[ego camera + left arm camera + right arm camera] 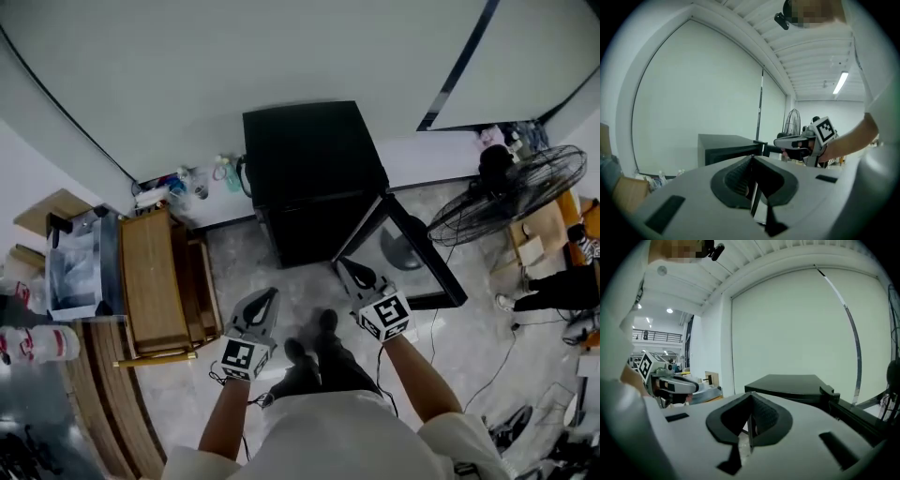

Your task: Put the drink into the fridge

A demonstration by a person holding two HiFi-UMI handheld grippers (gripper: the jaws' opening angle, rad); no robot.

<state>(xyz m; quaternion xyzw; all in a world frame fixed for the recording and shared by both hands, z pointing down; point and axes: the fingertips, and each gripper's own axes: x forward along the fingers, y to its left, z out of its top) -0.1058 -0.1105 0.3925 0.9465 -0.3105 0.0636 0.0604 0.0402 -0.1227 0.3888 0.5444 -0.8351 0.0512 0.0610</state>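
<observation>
Head view: left gripper (271, 294) and right gripper (341, 264) side by side, both pointing toward black mini fridge (309, 155) just ahead. Open fridge door (417, 258) ahead-right of right gripper. Both pairs of jaws pressed together, nothing between. Few bottles (192, 183) on floor by wall, ahead-left of left gripper; which one is drink, cannot tell.

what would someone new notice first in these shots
The black fridge stands mid-frame, its door swung open to the right. In front of it the left claw and right claw are both shut and empty. A big fan stands at right.
</observation>
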